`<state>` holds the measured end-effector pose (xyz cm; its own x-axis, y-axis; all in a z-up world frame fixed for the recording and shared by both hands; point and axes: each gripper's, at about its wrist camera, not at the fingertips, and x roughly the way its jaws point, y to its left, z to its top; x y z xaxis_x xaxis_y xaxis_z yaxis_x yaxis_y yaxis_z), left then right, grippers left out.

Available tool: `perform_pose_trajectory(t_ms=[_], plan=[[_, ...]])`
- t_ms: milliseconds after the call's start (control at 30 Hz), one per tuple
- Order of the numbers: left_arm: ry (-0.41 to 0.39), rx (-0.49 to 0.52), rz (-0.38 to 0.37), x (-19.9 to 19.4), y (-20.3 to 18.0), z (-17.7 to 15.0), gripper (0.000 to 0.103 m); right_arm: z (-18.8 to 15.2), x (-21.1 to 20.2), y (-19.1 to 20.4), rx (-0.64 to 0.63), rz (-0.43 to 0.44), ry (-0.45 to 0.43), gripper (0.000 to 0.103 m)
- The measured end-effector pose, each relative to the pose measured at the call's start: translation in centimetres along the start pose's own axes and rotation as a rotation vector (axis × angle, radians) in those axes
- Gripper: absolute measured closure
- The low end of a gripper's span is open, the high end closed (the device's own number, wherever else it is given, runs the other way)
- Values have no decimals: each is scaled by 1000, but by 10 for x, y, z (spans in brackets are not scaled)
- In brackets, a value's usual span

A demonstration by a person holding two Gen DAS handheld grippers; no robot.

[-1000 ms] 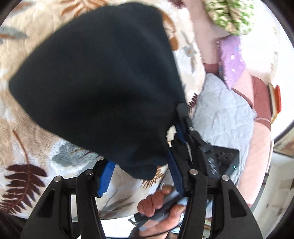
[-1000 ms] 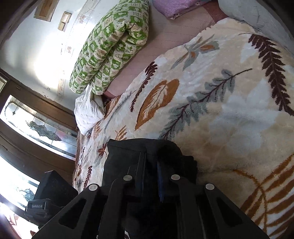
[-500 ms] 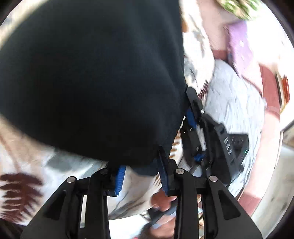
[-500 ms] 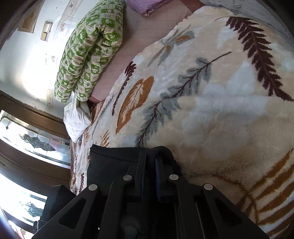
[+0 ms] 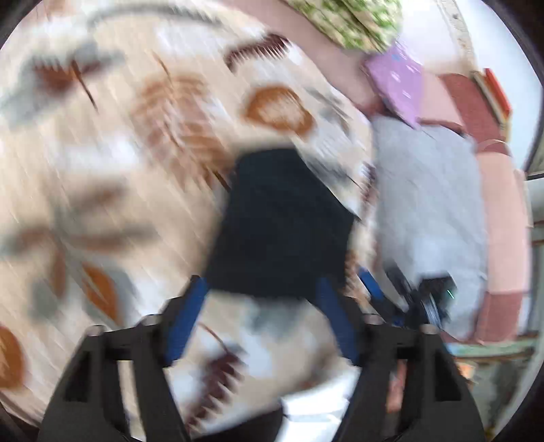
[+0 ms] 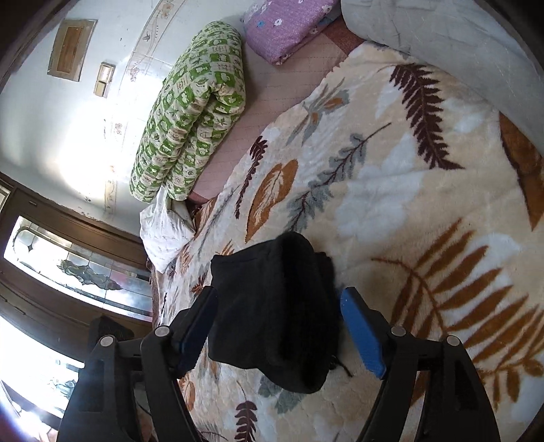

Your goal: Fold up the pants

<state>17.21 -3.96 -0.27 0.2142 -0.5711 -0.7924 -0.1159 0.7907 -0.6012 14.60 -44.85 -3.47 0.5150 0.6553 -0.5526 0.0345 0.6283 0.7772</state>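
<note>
The black pants [image 6: 275,312] lie in a compact folded bundle on the cream leaf-pattern blanket [image 6: 391,190]. In the right wrist view my right gripper [image 6: 278,323] is open, its blue-padded fingers [image 6: 362,333] standing on either side of the bundle without closing on it. The left wrist view is motion-blurred. There the pants [image 5: 282,224] lie just ahead of my left gripper [image 5: 261,309], which is open with its blue pads apart and nothing between them. The right gripper [image 5: 401,299] shows blurred at the right of that view.
A green patterned quilt [image 6: 190,119] is rolled at the far side by the wall. A purple folded cloth [image 6: 285,27] and a grey quilt [image 6: 452,44] lie at the far right. A white cloth [image 6: 163,231] lies by the window [image 6: 71,265].
Both grippers have opened and let go of the pants. The bundle now lies on the blanket. The left gripper has pulled back quickly, so the pants look smaller.
</note>
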Motion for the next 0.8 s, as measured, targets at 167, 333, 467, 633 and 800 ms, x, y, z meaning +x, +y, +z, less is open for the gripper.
perform_pose_trajectory(t_ms=[167, 333, 467, 633, 800], plan=[[141, 23, -2, 35, 14, 36, 30, -8, 29, -9, 13, -34, 44, 26], [196, 203, 118, 70, -14, 36, 30, -7, 47, -17, 24, -7, 72, 24], [208, 300, 154, 85, -25, 38, 29, -3, 62, -17, 4, 7, 124, 19], [260, 267, 101, 105, -19, 50, 29, -1, 84, -13, -47, 26, 225, 19], [247, 210, -9, 109, -11, 48, 16, 2, 97, -9, -125, 17, 297, 23]])
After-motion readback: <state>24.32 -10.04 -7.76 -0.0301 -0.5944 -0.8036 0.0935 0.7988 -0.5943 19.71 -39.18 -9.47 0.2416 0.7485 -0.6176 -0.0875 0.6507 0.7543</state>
